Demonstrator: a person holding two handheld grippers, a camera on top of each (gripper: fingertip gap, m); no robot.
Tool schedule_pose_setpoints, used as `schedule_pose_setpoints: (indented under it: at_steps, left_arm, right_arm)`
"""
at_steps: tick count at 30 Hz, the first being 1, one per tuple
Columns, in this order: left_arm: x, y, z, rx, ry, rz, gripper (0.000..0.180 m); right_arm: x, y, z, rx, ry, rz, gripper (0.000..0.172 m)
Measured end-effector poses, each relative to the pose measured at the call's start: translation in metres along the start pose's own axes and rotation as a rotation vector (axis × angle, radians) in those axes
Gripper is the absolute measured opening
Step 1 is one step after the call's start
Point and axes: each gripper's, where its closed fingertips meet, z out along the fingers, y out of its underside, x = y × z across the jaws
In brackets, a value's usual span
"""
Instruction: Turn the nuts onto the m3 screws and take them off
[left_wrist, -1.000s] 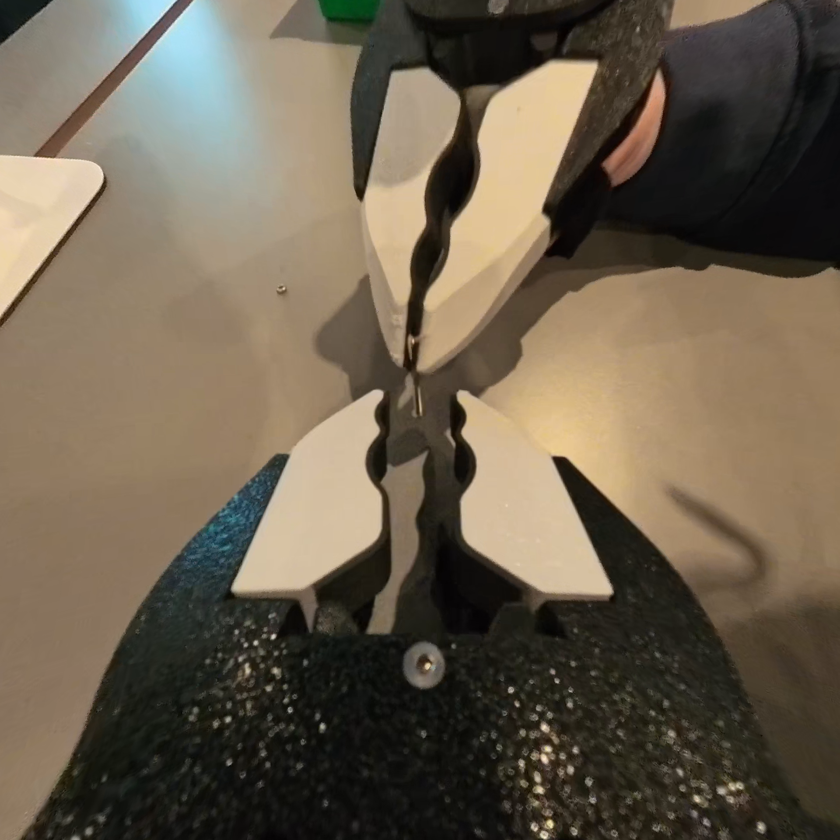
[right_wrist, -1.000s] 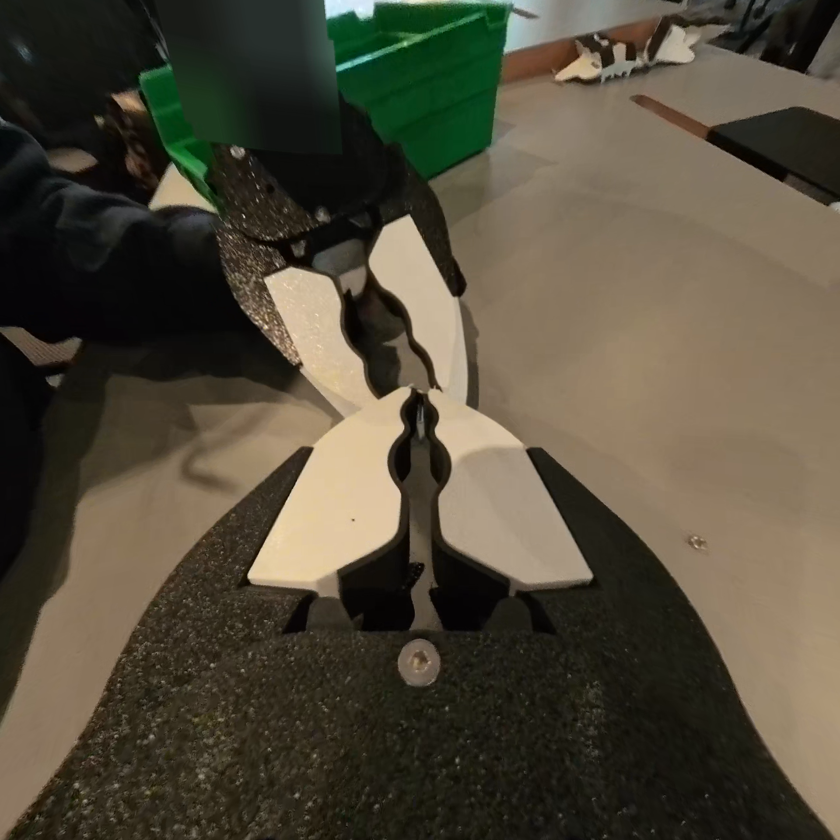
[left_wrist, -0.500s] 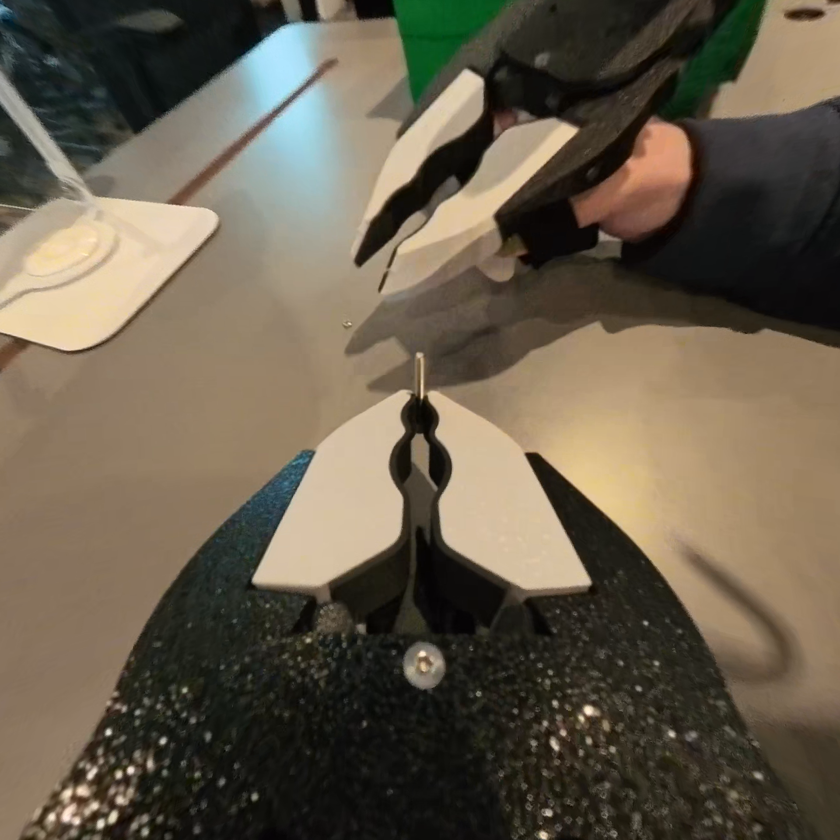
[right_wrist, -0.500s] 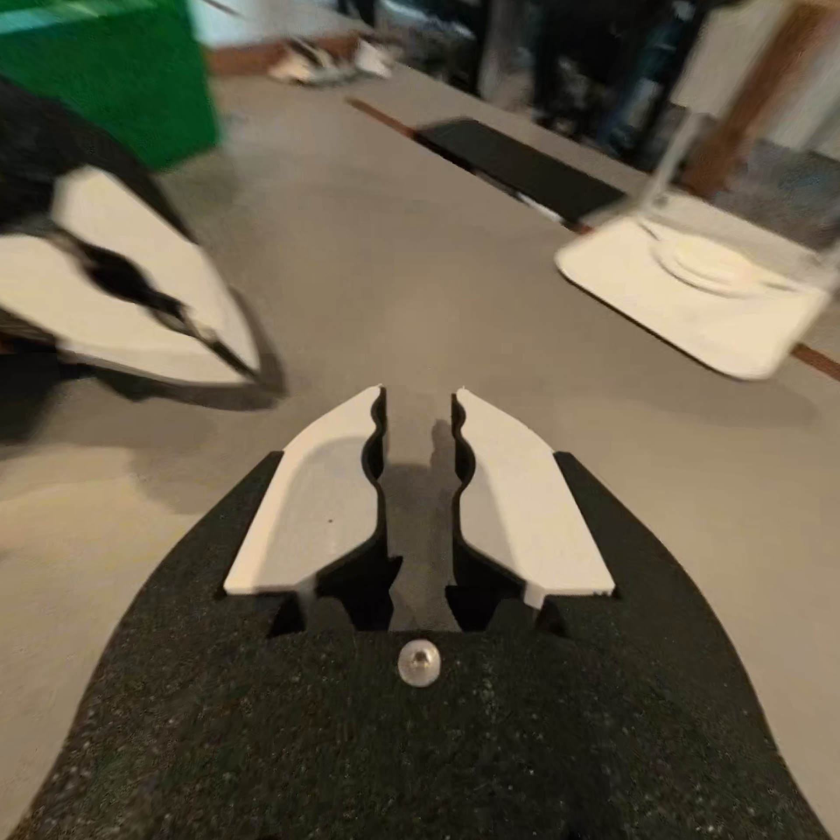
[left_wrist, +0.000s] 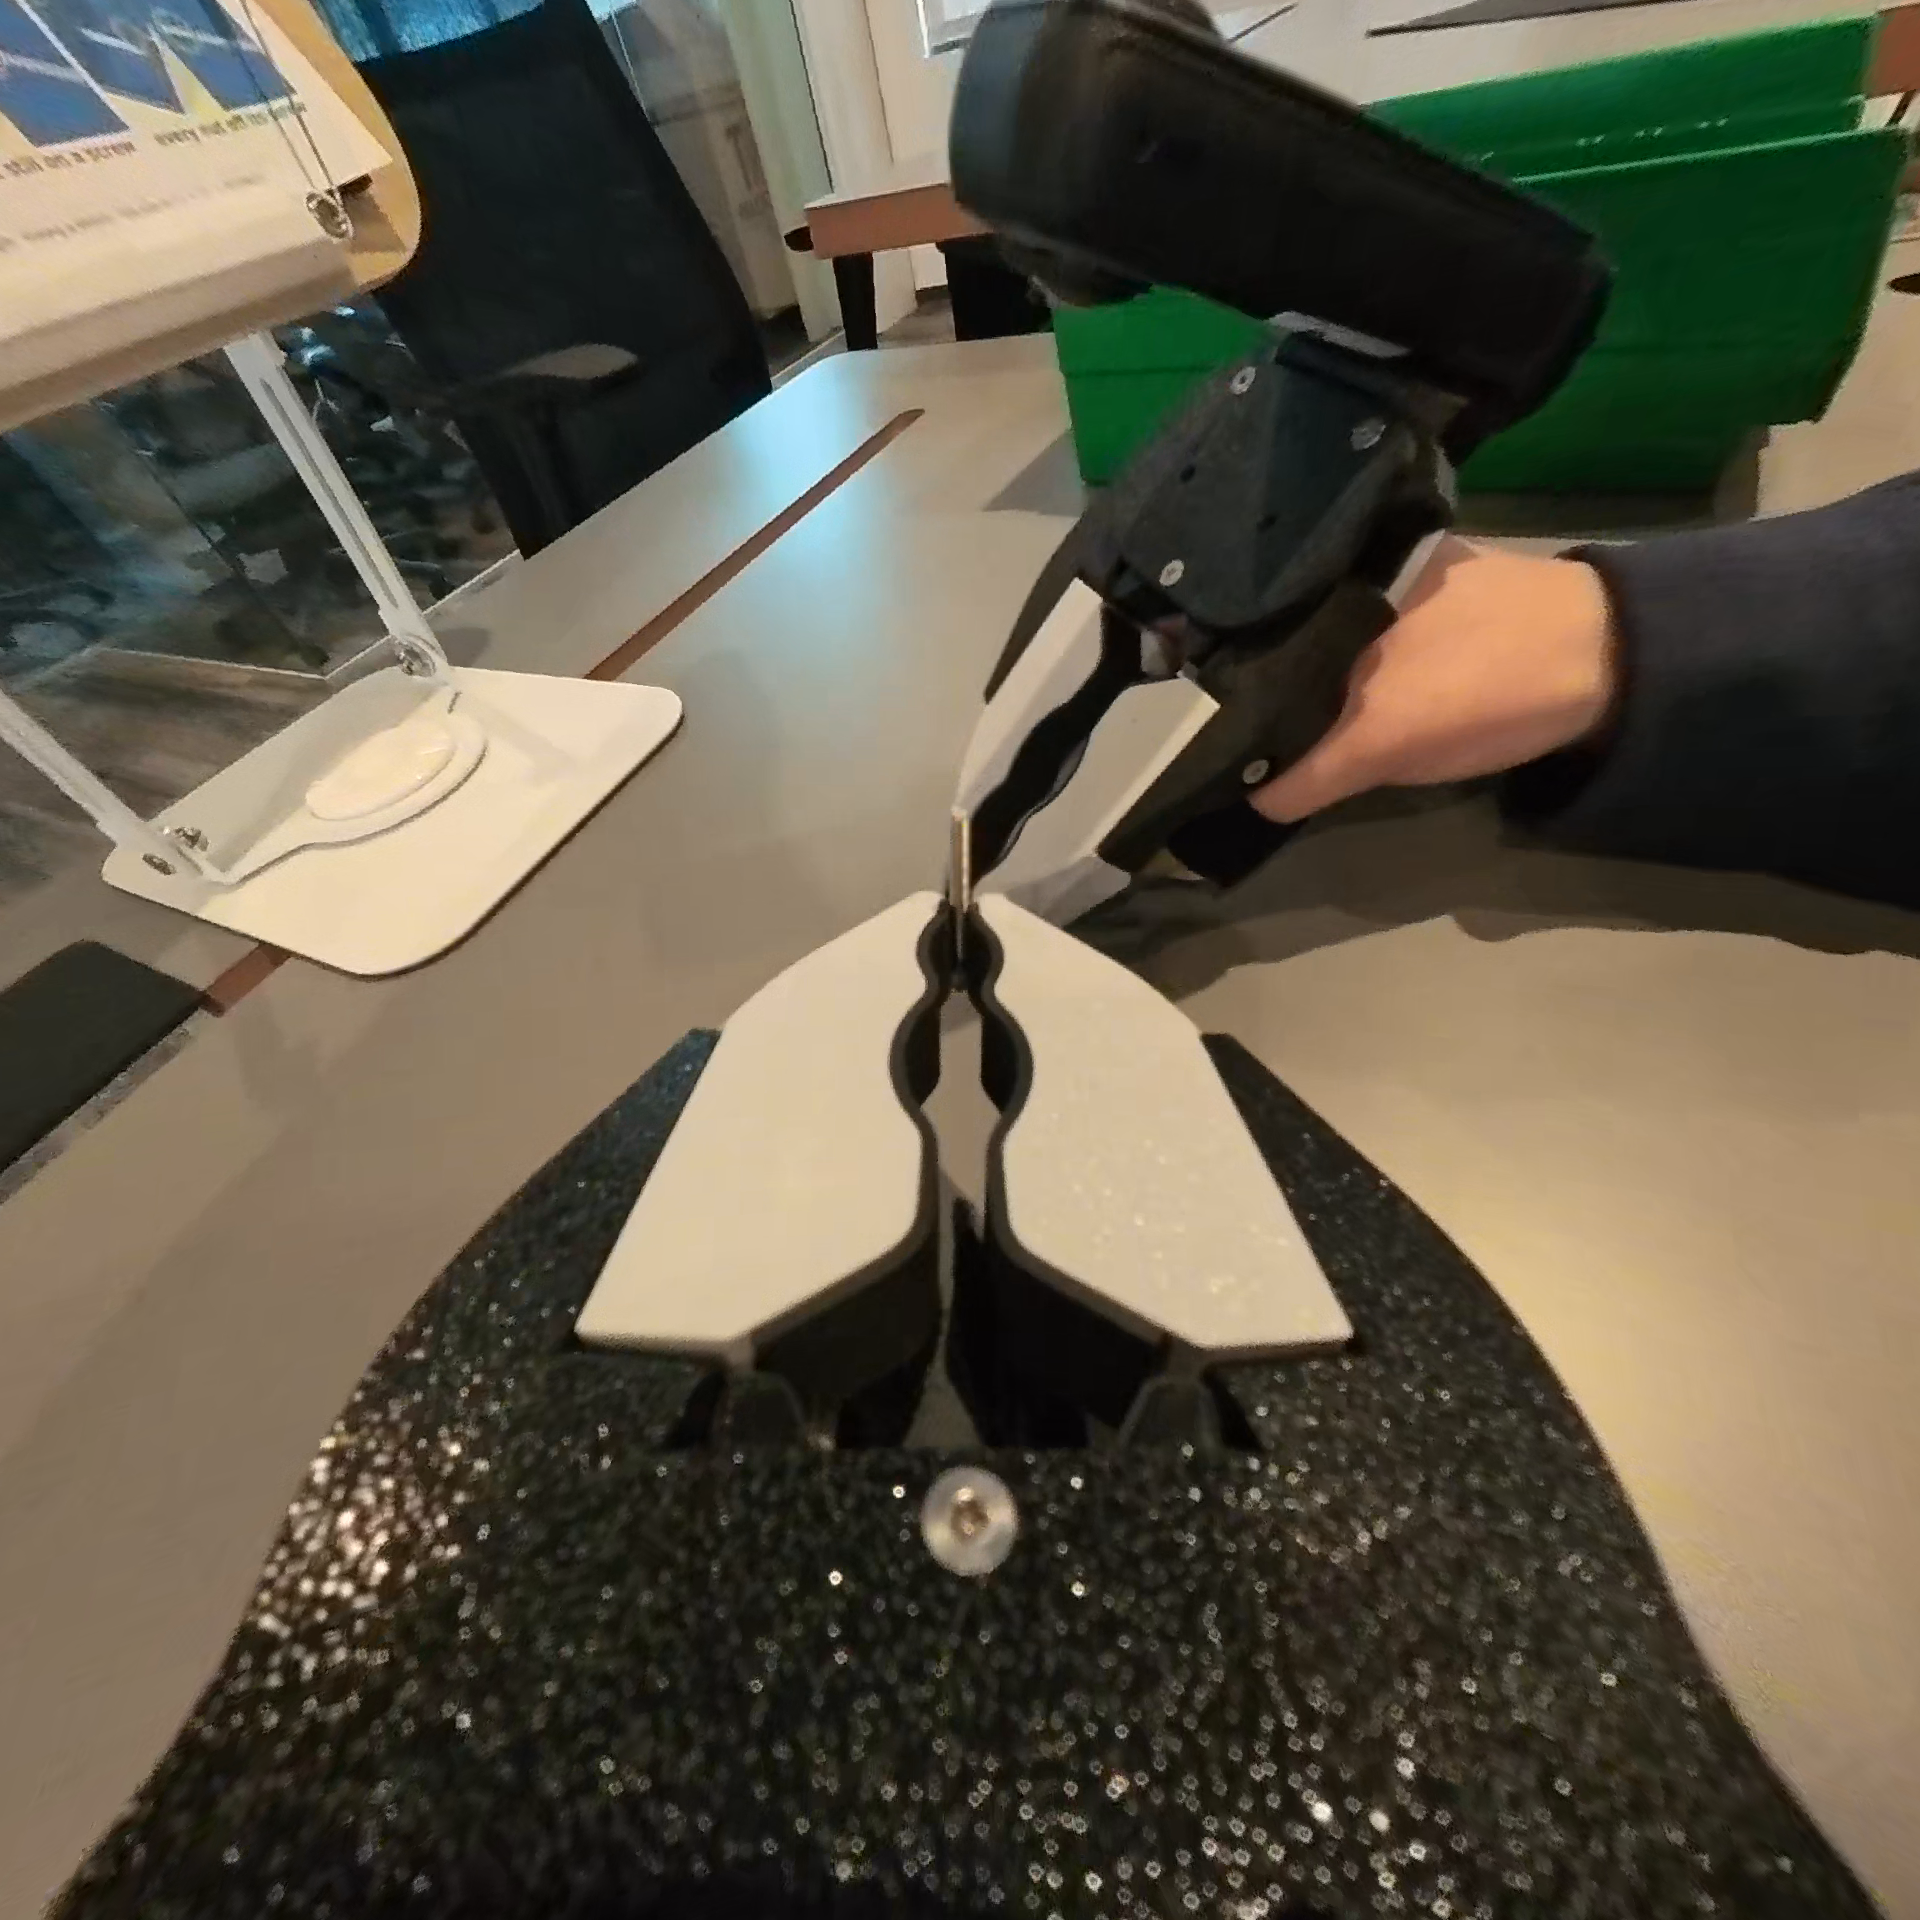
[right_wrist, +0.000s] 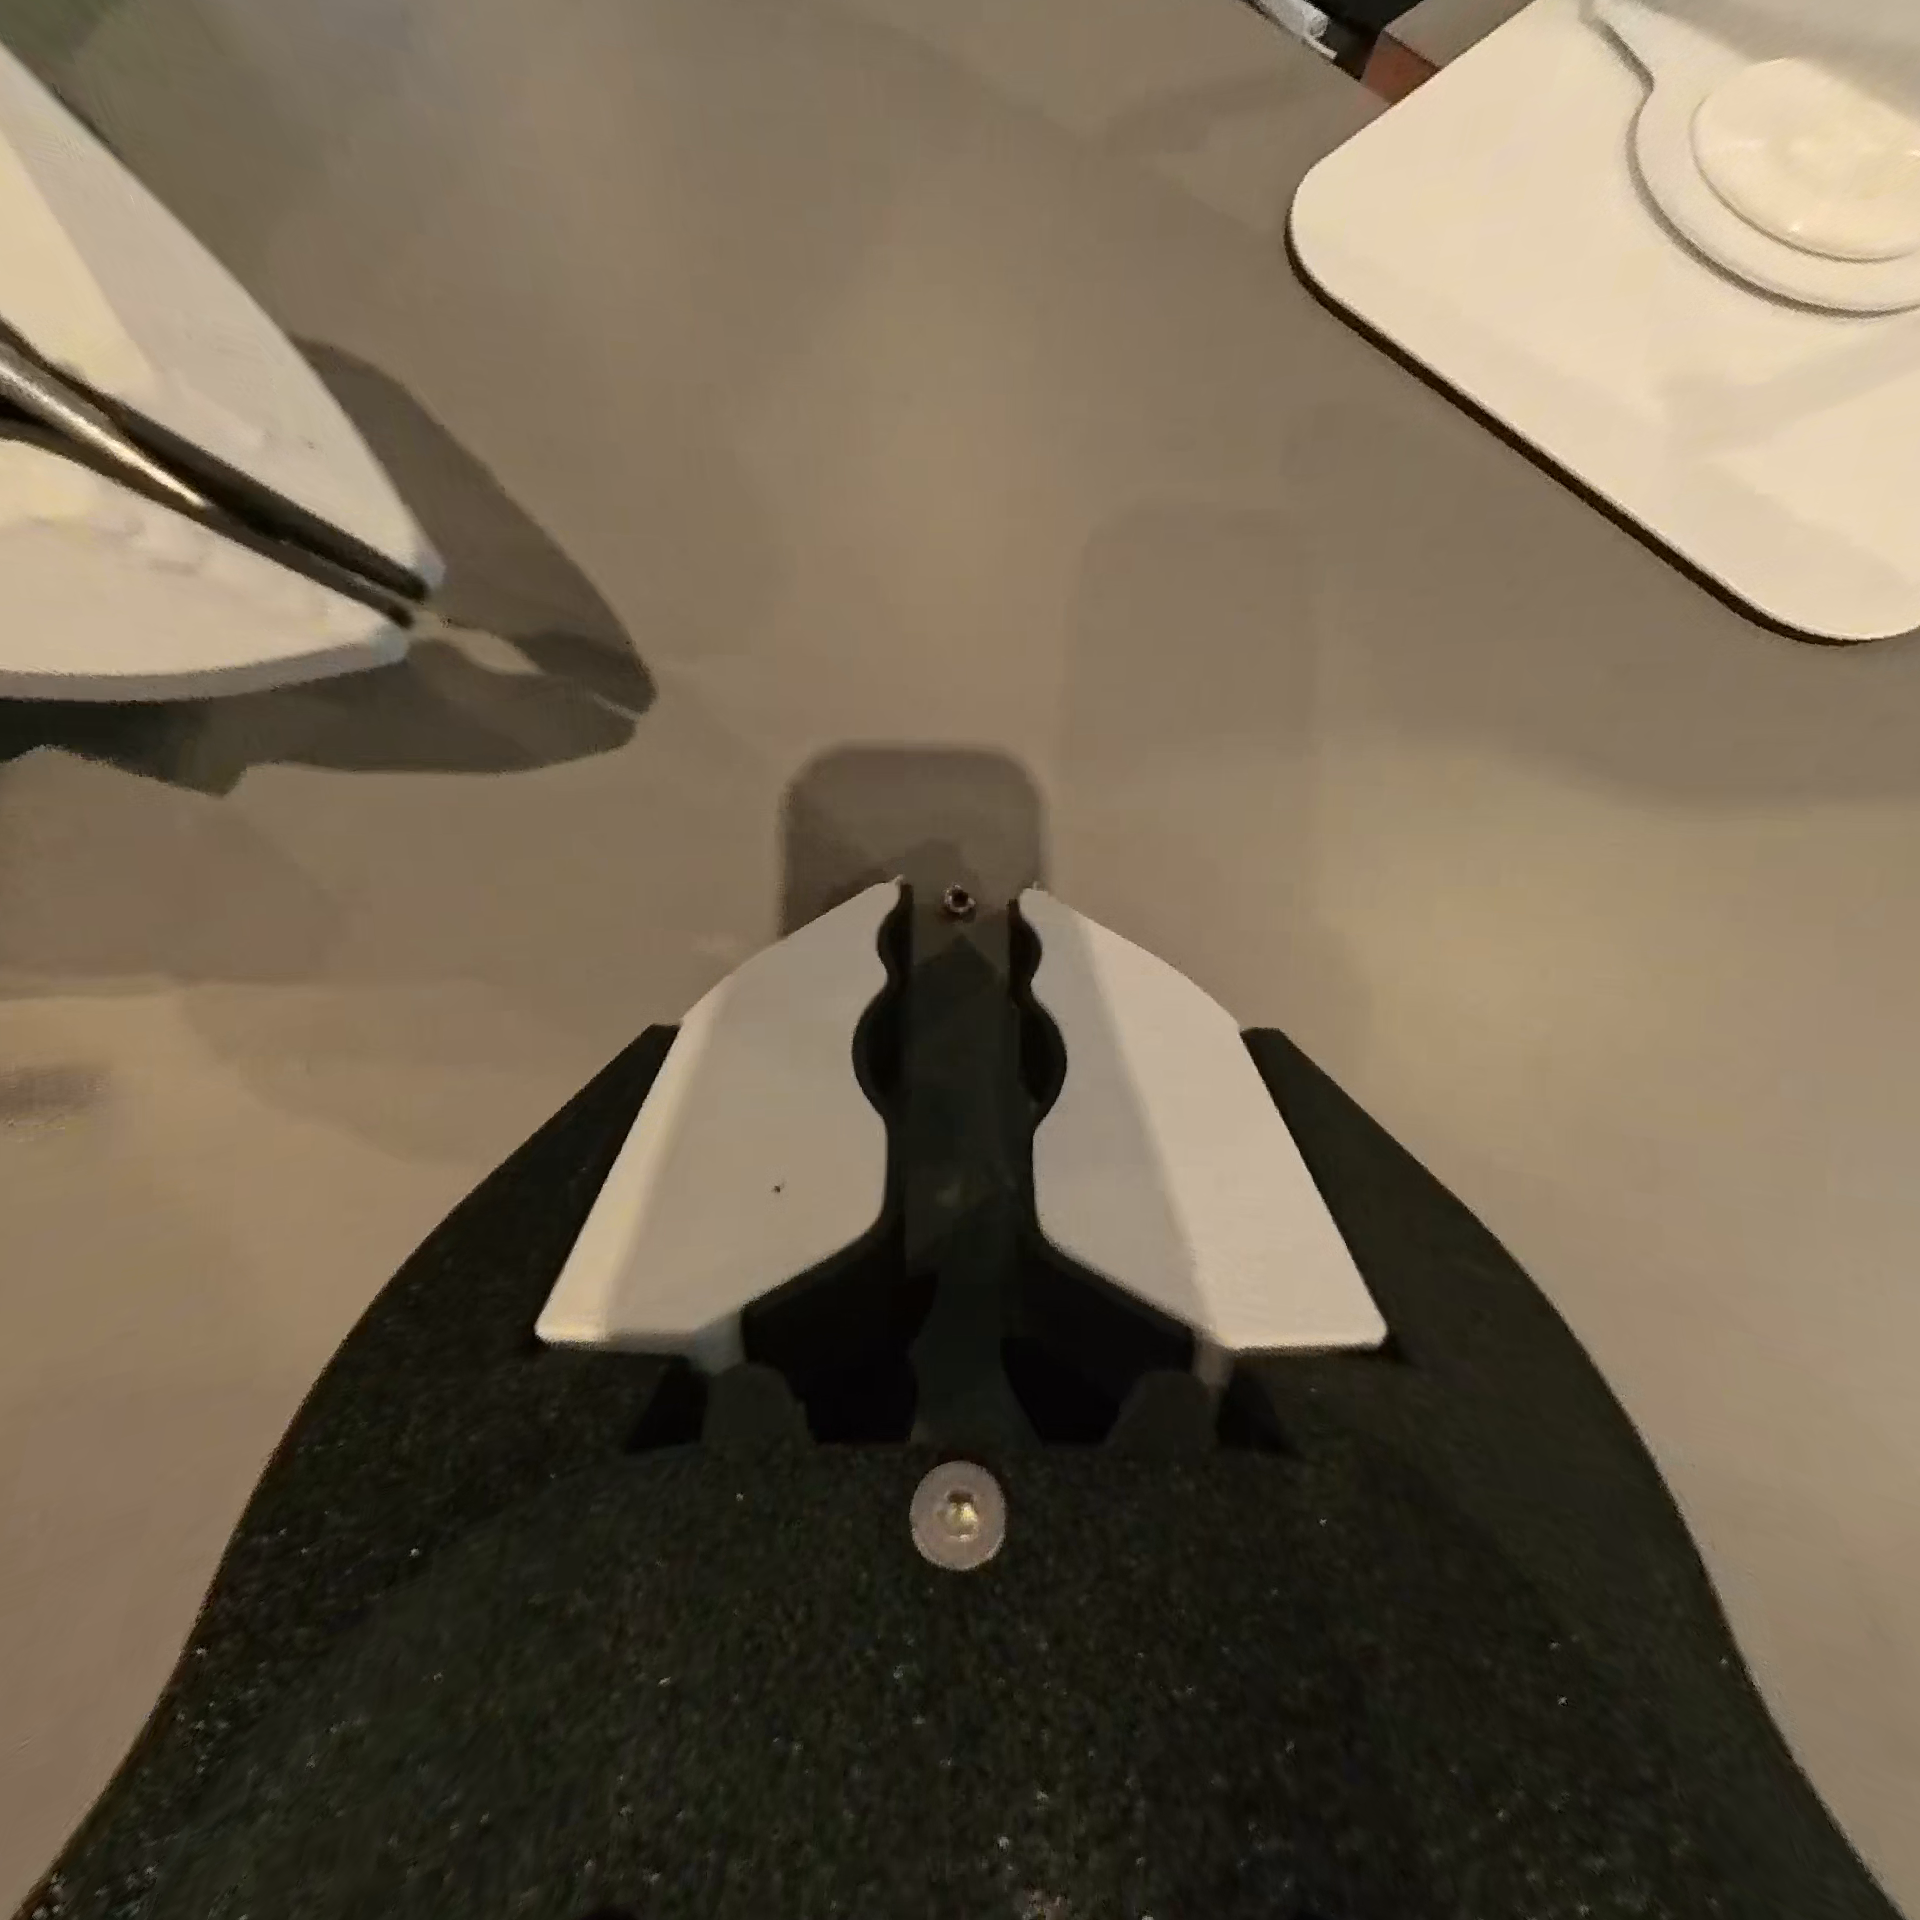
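The left tongs (left_wrist: 962, 914) are clenched on a thin silver metal screw (left_wrist: 963, 868). Both white fingertips press against its lower end, and its bare shank stands upright above them. Seen from the right wrist, the same screw pokes out of the closed tips as a short bright stub, above the grey counter (right_wrist: 935, 416).

The right tongs (right_wrist: 961, 902) are released. Their two white fingers (right_wrist: 1132, 1122) stand apart with a plain gap between them. A tiny silver metal nut (right_wrist: 957, 900) lies flat on the counter in that gap, level with the fingertips; neither finger touches it. The tongs point steeply down at the counter, and their dark shadow falls around the nut.

From the left wrist, the right tongs hang just behind the screw, tilted down toward the counter. A hand (left_wrist: 1455, 686) in a dark blue sleeve (left_wrist: 1766, 707) holds their black grip.

A flat white stand base with rounded corners (left_wrist: 499, 810) lies on the counter toward its far left edge, well apart from the screw; a clear upright plate rises from it. In the right wrist view that base lies well apart from the nut. A green plastic crate (left_wrist: 1662, 312) stands at the far right of the counter, behind the right tongs.
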Motion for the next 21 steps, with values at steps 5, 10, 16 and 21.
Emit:
schedule_pose_setpoints:
  at_steps: [5,10,16,21]
  left_arm:
    - [0.002,0.003,-0.001,0.003,0.011,0.001,0.001]
    - [0.004,0.004,-0.006,0.017,0.038,-0.039,0.001]
    - [0.027,0.005,-0.008,0.002,0.165,-0.062,0.001]
    - [0.038,0.010,-0.005,-0.040,0.215,-0.015,0.001]
  right_arm:
    - [-0.002,-0.002,0.003,0.000,0.015,-0.017,0.011]
    - [-0.003,-0.003,0.004,-0.001,0.008,-0.009,0.005]
    - [-0.013,-0.016,-0.008,0.120,-0.043,-0.062,0.005]
    - [-0.036,-0.037,-0.040,0.335,-0.168,-0.126,0.005]
